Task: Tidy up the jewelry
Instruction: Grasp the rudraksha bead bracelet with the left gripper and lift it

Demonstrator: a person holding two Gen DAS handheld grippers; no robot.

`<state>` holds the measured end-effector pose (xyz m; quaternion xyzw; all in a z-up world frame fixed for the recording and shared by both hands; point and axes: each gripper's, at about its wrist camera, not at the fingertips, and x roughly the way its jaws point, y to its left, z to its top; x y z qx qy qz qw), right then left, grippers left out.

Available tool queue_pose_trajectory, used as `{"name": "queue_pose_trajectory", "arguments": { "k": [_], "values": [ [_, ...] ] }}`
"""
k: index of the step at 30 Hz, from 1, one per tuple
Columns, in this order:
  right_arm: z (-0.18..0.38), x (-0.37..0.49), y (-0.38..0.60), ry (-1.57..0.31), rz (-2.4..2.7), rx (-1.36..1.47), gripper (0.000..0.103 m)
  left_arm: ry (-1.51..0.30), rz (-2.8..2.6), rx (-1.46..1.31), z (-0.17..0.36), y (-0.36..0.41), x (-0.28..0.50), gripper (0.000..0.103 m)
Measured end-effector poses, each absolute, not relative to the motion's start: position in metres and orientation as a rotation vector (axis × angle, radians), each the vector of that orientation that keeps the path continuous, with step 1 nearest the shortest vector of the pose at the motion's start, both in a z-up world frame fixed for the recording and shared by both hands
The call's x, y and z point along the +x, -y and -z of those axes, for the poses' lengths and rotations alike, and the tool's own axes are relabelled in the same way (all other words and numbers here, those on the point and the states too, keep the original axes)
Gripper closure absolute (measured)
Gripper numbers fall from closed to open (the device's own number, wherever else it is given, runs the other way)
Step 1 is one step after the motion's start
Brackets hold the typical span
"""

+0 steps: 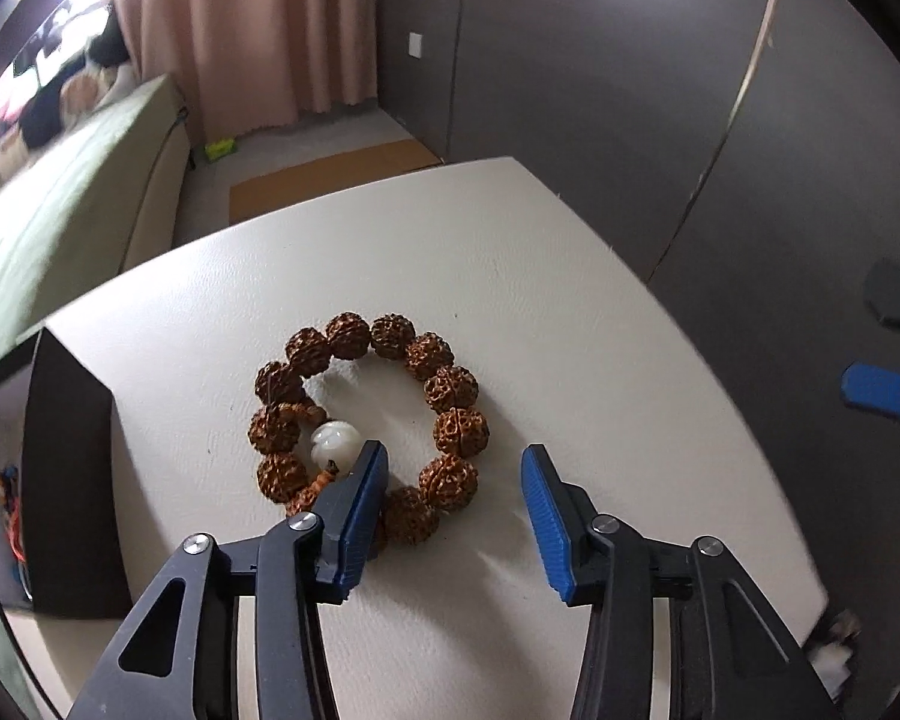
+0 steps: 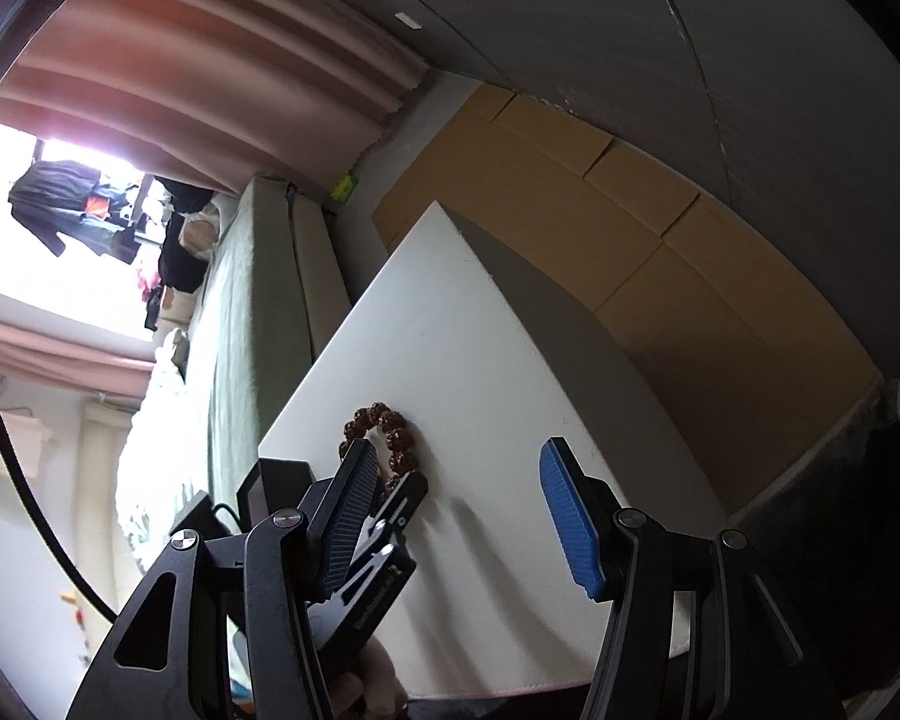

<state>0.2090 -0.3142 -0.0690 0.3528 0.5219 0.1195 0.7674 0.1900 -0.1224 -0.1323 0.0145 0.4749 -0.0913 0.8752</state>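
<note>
A bracelet (image 1: 444,381) of rough brown seed beads with one white bead (image 1: 334,440) lies flat on the white table (image 1: 510,252). My left gripper (image 1: 455,462) is open just above its near side; the left finger covers part of the ring and the right finger stands outside it. The right wrist view is rolled sideways and shows the same bracelet (image 2: 390,429) far off, with the left gripper over it. My right gripper (image 2: 456,459) is open and empty, held well back from the table.
A dark open box (image 1: 66,480) stands at the table's left edge, with colourful items inside. A bed (image 1: 60,210) lies to the left, pink curtains (image 1: 252,30) behind, and a grey wardrobe wall (image 1: 630,60) to the right. Brown floor mats (image 2: 660,240) lie beyond the table.
</note>
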Motion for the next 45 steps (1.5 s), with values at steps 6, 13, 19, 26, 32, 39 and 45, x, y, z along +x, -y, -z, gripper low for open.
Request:
{"name": "queue_pose_trajectory", "arguments": {
  "k": [6,13,19,26,32,39,45],
  "values": [
    [0.072,0.21,0.307,-1.156,-0.276,0.741,0.046,-1.009,0.187,-0.019,0.13,0.107,0.188,0.073],
    [0.074,0.211,0.306,-1.157,-0.264,0.739,0.046,-0.912,0.199,-0.185,0.09,0.068,0.17,0.074],
    [0.075,0.213,0.291,-1.172,-0.284,0.717,0.046,-0.841,0.187,-0.289,0.061,0.036,0.158,0.083],
    [0.077,0.216,0.278,-1.189,-0.291,0.675,0.046,-0.769,0.165,-0.367,0.036,0.003,0.145,0.083],
    [0.08,0.22,0.268,-1.202,-0.29,0.646,0.045,-0.709,0.147,-0.397,0.015,-0.019,0.139,0.083],
    [0.083,0.224,0.239,-1.209,-0.331,0.574,0.045,-0.664,0.122,-0.435,0.004,-0.049,0.129,0.083],
    [0.091,0.23,0.189,-1.233,-0.398,0.44,0.046,-0.643,0.108,-0.475,0.002,-0.071,0.127,0.083]
  ]
}}
